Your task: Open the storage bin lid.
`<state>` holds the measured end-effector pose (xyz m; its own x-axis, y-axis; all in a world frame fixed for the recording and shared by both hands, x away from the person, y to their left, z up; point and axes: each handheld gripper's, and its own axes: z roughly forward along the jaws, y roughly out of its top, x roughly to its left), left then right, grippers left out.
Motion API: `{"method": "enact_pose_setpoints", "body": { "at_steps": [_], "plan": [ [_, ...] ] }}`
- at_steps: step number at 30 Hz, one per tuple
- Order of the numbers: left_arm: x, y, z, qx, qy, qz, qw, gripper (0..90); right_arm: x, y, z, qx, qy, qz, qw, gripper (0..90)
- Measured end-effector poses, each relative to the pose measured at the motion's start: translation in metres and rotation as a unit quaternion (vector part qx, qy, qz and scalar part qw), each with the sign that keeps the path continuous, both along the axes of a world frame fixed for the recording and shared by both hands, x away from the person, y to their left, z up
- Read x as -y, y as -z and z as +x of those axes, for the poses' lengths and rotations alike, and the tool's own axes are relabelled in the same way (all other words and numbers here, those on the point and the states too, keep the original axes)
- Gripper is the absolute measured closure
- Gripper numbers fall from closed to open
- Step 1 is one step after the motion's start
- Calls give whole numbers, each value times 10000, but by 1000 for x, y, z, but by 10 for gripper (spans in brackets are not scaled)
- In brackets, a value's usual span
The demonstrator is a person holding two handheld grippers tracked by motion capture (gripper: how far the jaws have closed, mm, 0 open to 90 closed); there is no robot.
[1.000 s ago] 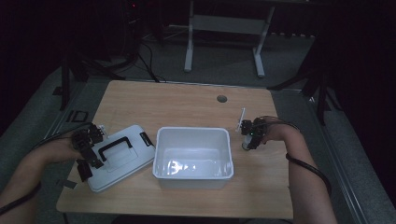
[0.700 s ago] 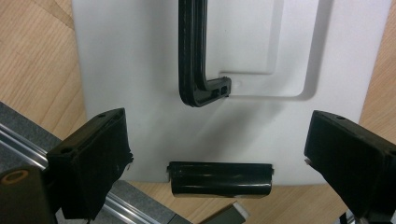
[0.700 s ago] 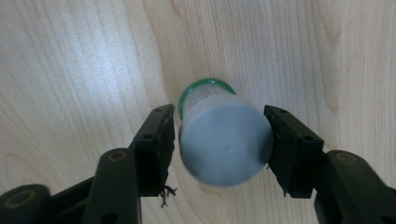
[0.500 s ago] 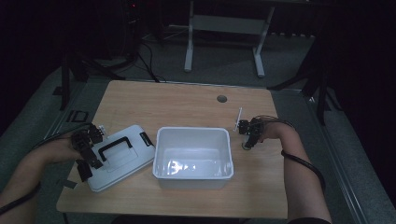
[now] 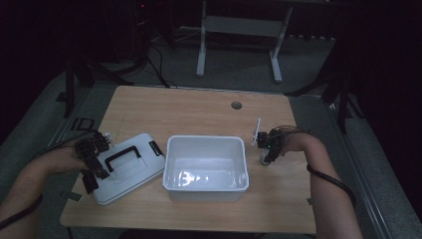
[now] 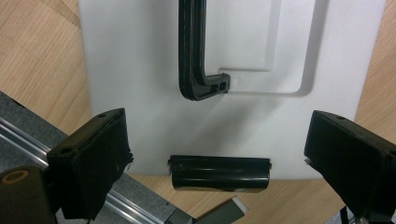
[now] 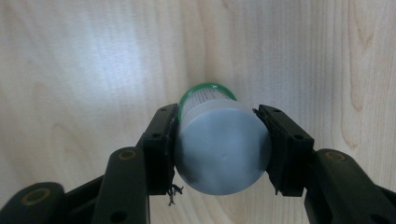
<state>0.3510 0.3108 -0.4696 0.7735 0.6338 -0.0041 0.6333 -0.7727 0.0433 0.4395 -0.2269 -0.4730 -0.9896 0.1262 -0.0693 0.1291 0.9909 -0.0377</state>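
So the right claw (image 7: 219, 140) is clamped on a small round container (image 7: 219, 149): smooth pale grey cap facing the camera, ribbed white body behind it and a thin green ring at the far end, sitting right between the two black pads with both pressing its sides. Its jaws have just been closing, and compared with a second ago, when they stood wider around it, they're now snug on the thing; the hand itself has barely shifted. Under it is the worktop (image 7: 93, 70), light wood with a fine straight grain and a soft glare patch. The left claw (image 6: 219, 135) is spread wide and gripping nothing, hanging over a flat white plastic lid (image 6: 140, 121) that lies directly ahead of and between its jaws. The lid is matte, with rounded corners, a shallow recessed panel, a glossy black handle (image 6: 191, 51) folded flat and a black latch (image 6: 219, 172) on the near edge. That side looks the same as before, no move. From the high view the white rectangular bin (image 5: 206, 186) with rounded corners sits between the two claws, just to the inner side of the right one, open and shiny inside. Hard bits: the high view is dim, so the container is just a pale blob there, and the lid's far end and handle top are cut off in the left gripper view.
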Motion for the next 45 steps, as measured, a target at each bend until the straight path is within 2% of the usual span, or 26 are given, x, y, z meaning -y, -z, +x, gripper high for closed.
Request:
{"method": "enact_pose_setpoints", "body": {
  "at_steps": [6,7,14,23,30,34,39,45],
  "plan": [
    [2,-1,0,39,47,-10,10000,62,-2,-10,-15,-54,-88,121,9999,501],
    [2,-2,0,33,45,-15,10000,62,-3,-13,-21,-81,-204,140,9997,501],
    [3,-5,-1,59,52,-10,10000,62,-7,-24,-41,-70,-458,0,9989,501],
    [1,-5,-3,58,37,28,10000,62,-11,-40,-63,-85,-669,52,9977,501],
    [0,-4,-4,49,21,10,10000,62,-17,-50,-77,-105,-679,-33,9976,501],
    [1,-4,-4,47,43,24,10000,62,-19,-61,-82,-88,-688,35,9976,502],
    [0,-6,-4,66,36,45,10000,62,-24,-75,-88,-80,-678,6,9977,501],
    [1,-5,-4,68,51,39,10000,62,-30,-94,-93,34,-697,84,9975,501]
  ]
}}
